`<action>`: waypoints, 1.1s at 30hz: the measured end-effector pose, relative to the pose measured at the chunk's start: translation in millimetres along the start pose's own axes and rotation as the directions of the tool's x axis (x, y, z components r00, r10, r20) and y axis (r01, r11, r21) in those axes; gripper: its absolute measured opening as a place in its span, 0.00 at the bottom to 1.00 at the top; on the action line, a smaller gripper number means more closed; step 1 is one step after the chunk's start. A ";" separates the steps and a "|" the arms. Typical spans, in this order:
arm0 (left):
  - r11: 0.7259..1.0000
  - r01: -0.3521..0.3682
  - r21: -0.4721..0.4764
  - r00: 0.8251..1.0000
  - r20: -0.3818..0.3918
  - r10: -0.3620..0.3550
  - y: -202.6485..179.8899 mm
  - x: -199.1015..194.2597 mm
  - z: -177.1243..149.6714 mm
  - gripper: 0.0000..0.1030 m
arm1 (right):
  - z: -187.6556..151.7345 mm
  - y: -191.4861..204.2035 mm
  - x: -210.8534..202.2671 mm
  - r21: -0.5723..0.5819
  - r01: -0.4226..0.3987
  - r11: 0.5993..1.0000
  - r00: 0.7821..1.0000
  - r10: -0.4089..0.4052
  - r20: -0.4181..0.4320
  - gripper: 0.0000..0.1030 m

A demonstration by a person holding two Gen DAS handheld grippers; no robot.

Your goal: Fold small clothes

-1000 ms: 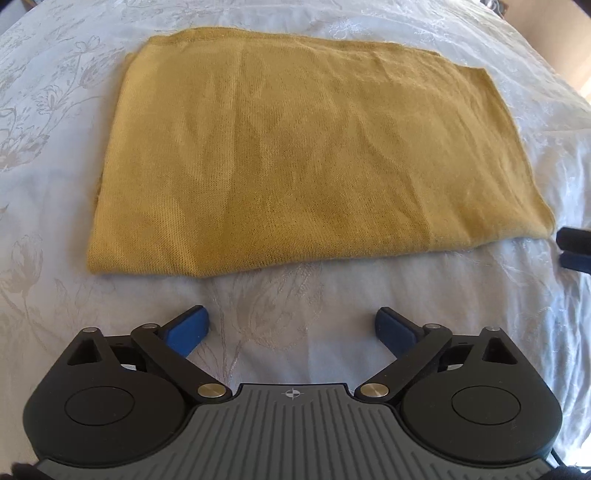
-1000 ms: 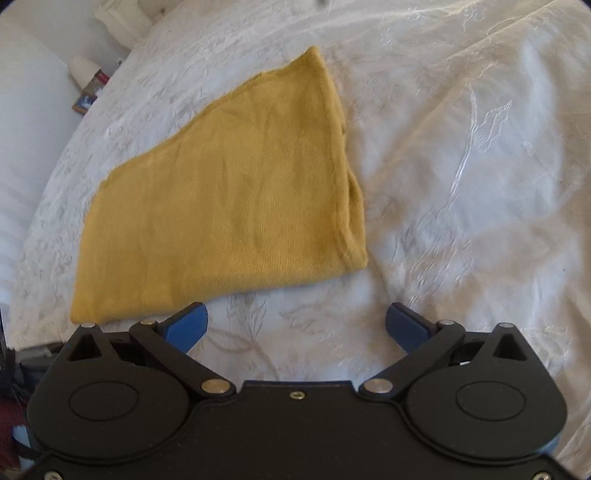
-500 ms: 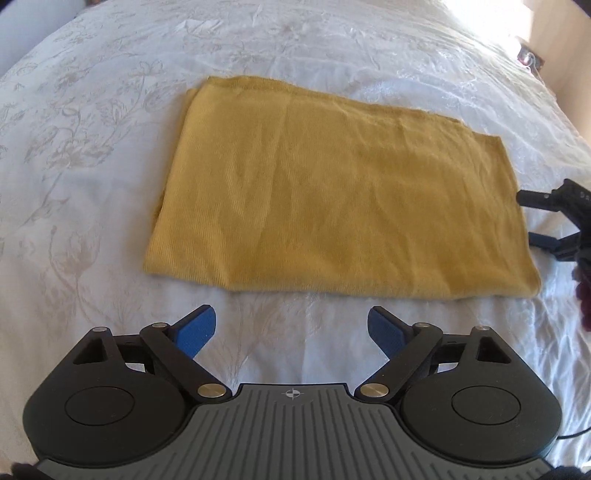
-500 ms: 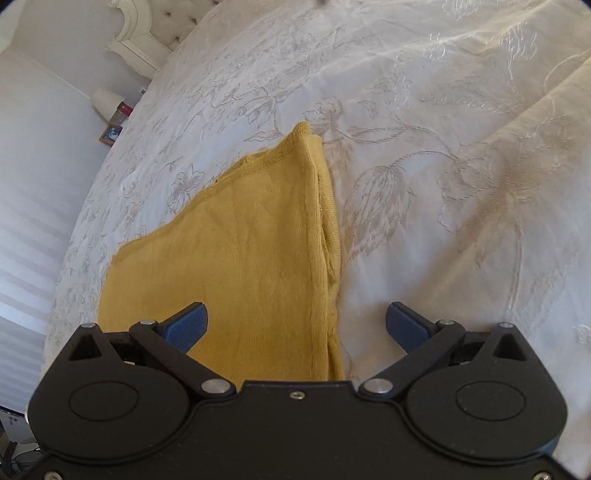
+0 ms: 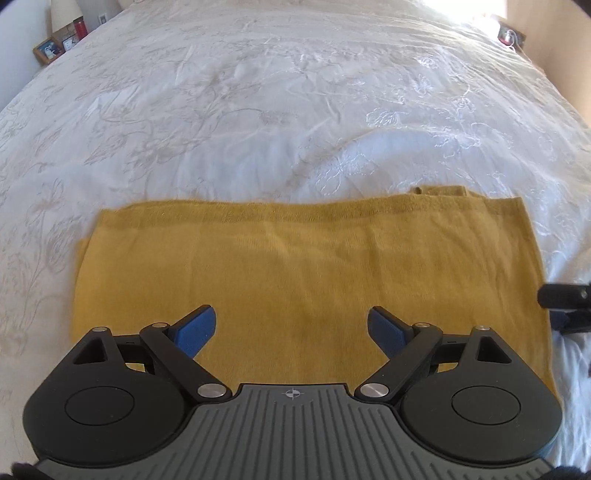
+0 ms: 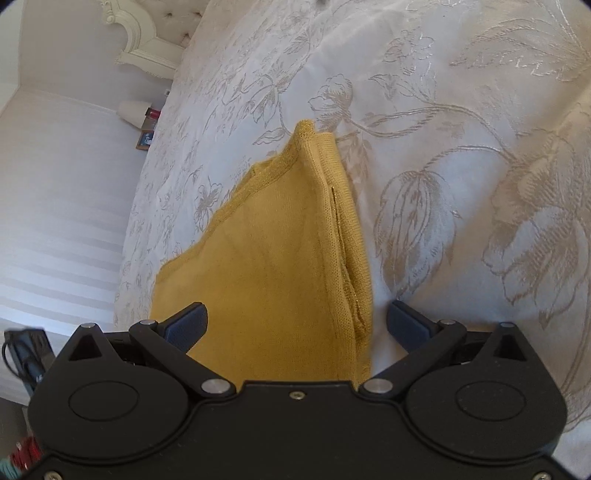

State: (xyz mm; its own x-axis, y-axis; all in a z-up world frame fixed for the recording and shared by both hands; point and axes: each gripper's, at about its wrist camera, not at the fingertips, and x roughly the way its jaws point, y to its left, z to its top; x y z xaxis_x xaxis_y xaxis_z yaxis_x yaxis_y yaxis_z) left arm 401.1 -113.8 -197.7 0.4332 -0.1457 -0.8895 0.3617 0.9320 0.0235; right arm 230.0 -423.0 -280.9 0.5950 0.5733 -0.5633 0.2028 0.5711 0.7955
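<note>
A mustard-yellow knit garment [image 5: 303, 273] lies folded flat in a rectangle on the white bedspread [image 5: 280, 110]. My left gripper [image 5: 291, 328] is open and empty, its blue fingers spread over the garment's near edge. My right gripper [image 6: 297, 323] is open and empty over the garment's right end [image 6: 280, 266], where layered folded edges show. Its black tip shows at the right edge of the left wrist view [image 5: 565, 302], just beside the garment.
The embroidered bedspread [image 6: 461, 147] spreads wide beyond the garment. A nightstand with a lamp, frames and a red candle [image 5: 62, 33] stands at the far left. A cream headboard [image 6: 147, 40] and white wall [image 6: 55, 184] lie left.
Both grippers have moved forward and lower over the garment; it now lies under the fingers rather than ahead of them. Both jaws remain open.
</note>
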 end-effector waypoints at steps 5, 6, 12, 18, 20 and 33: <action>0.999 -0.049 0.021 0.992 -0.116 0.051 -8.4 43.8 12.2 0.91 | -5.0 2.9 -0.6 -0.079 -0.008 0.997 1.000 0.008 0.005 1.00; 0.998 -0.053 0.021 0.991 -0.125 0.055 -9.0 48.6 11.7 0.93 | -5.7 2.9 -0.7 -0.084 -0.010 0.996 1.000 0.011 0.007 1.00; 0.999 -0.049 0.018 0.990 -0.132 0.051 -6.6 53.0 9.0 0.99 | -1.9 2.2 -0.3 -0.080 -0.034 0.996 0.999 0.035 0.006 1.00; 0.999 -0.028 -0.037 0.995 -0.092 0.025 3.4 17.1 -2.8 0.86 | -0.1 1.4 0.6 -0.062 -0.037 0.997 0.999 0.038 0.003 1.00; 0.998 -0.019 -0.068 0.998 -0.060 0.015 6.0 -6.8 -15.5 0.86 | 0.0 3.2 1.8 -0.060 -0.032 0.998 0.999 0.032 0.002 1.00; 0.985 -0.045 -0.164 0.999 -0.024 0.041 66.2 -94.7 -77.3 0.86 | -3.8 66.9 13.0 -0.153 0.150 0.977 0.988 -0.154 -0.015 0.28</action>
State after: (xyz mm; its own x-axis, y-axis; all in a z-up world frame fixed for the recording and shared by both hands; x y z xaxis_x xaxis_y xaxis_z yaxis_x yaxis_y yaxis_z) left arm 320.2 -12.6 -147.2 0.4275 -0.0988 -0.8986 0.2017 0.9794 -0.0118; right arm 248.3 -375.2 -235.9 0.5448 0.4875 -0.6824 0.1685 0.7335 0.6585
